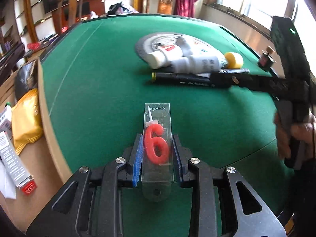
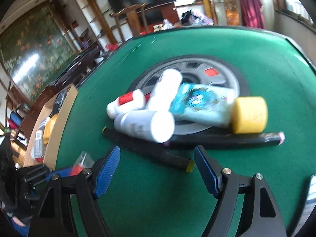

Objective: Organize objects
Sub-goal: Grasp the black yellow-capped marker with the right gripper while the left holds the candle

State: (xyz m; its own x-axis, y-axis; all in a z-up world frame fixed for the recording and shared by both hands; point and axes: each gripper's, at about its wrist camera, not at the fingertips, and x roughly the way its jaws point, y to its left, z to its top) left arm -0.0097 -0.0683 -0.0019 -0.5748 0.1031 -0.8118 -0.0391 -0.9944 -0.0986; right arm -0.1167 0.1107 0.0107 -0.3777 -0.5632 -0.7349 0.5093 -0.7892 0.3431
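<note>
Blurring most of the right wrist view, so labels on the bottles unreadable there. Cut off at the right edge of the left wrist view: the right gripper (image 1: 235, 80), seen only as a dark smeared body reaching in over the black marker (image 1: 185, 79), with a hand (image 1: 296, 136) partly out of frame behind it. Hard to make out at far right: a small dark bottle (image 1: 266, 59) with a brownish cap.

Covering the counter (image 1: 98, 79): green felt, smooth and matte. Lying far and right of centre: a round grey disc (image 2: 197, 69) with a red patch, heaped with white plastic bottles (image 2: 146, 124), a pale blue printed tube (image 2: 201, 104) and a yellow foam cylinder (image 2: 249, 114). Resting just near the heap: two black markers, one with a yellow-green end (image 2: 190, 166), one with a pinkish end (image 2: 227, 139).

Clamped between the blue ribbed pads (image 1: 138, 158) of the left gripper (image 1: 157, 154), near centre just above the felt: a clear rigid candle box (image 1: 158, 138), long and rectangular, printed "candle", holding a red waxy numeral 6 on a white stick.

Spread wide and grasping nothing: the right gripper (image 2: 157, 171) in its own view, fingers either side of the yellow-ended marker, touching or not impossible to tell.
</note>
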